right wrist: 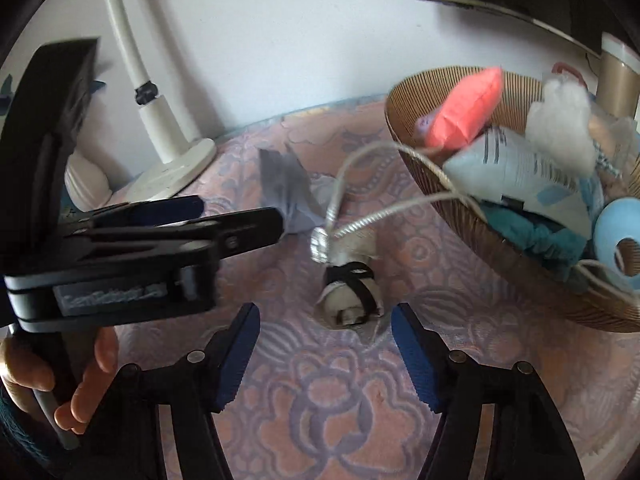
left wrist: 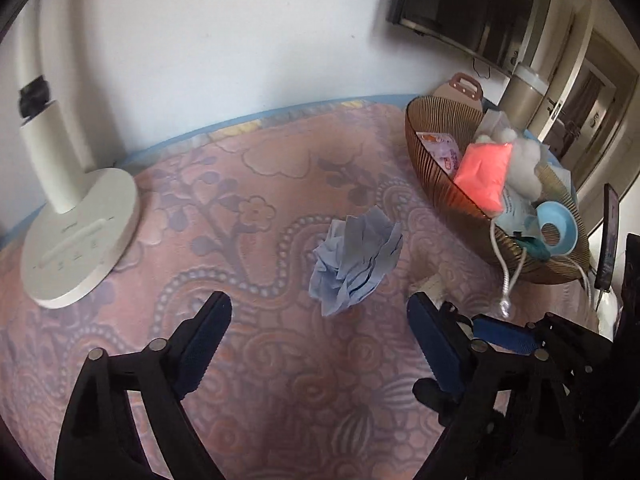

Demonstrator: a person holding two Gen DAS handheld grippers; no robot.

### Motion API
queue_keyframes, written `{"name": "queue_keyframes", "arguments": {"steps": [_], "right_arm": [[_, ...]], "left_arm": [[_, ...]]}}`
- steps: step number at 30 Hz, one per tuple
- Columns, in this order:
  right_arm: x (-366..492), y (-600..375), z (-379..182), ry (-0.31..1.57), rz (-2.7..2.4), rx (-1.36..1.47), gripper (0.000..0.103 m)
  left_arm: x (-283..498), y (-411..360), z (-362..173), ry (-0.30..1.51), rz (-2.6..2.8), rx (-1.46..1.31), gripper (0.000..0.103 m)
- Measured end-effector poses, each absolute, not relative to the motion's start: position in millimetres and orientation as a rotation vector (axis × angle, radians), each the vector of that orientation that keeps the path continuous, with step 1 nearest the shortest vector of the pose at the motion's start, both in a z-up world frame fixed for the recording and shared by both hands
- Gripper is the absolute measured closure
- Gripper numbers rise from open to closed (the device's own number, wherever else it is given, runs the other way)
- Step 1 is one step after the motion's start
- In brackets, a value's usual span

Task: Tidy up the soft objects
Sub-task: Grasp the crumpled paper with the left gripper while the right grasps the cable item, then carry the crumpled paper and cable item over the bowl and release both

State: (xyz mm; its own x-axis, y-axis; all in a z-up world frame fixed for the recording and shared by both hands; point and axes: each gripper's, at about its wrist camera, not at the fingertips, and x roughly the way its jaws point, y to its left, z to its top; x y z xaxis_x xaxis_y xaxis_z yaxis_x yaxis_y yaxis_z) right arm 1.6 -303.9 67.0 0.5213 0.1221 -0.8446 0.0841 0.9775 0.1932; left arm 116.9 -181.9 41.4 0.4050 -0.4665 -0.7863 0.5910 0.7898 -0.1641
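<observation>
- Left hand-held gripper (left wrist: 319,324), jaws apart, faces the blue paper (left wrist: 356,258), likely to grasp it.
- Right hand-held gripper (right wrist: 325,330), jaws apart, brackets the sock roll (right wrist: 352,294) near the basket (right wrist: 500,248).

My right tool (right wrist: 325,330) hung open over the patterned tabletop (right wrist: 320,400), its blue pads either side of a rolled white bundle (right wrist: 352,294) bound with a black strap. My left tool (right wrist: 240,224) reached in from the left, touching crumpled blue paper (right wrist: 286,194). A silver cord (right wrist: 352,200) trailed from the ribbed basket (right wrist: 520,264).
</observation>
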Motion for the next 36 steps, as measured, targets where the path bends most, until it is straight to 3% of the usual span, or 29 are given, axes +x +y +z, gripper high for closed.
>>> {"name": "queue_keyframes", "arguments": {"steps": [6,8,10,12,13,15,27,32,36], "right_arm": [[9,-302,64,1.014,-0.004,0.193,0.037],[10,-299,65,1.011,-0.030,0.164,0.043],[10,-298,64,1.010,-0.052,0.147,0.054],[11,-299,64,1.006,-0.045,0.159,0.063],[10,-300,63,1.005,-0.026,0.166,0.071],[7,-299,64,1.001,-0.019,0.158,0.075],[-67,-266,89,0.966,0.232,0.084,0.076],[-82,-241,88,0.984,0.301,0.031,0.076],[-91,-234,81,1.014,0.271,0.015,0.072]], "left_arm": [[127,-204,27,0.931,-0.731,0.161,0.028],[132,-204,24,0.943,-0.736,0.154,0.038],[135,-203,24,0.947,-0.739,0.126,0.041],[138,-198,26,0.951,-0.765,0.086,0.056],[138,-196,26,0.953,-0.774,0.072,0.056],[136,-191,27,0.949,-0.770,0.057,0.057],[31,-99,77,0.871,-0.627,0.099,0.057],[-4,-54,57,0.935,-0.483,0.026,0.057],[-19,-35,29,0.884,-0.436,0.002,0.057]]}}
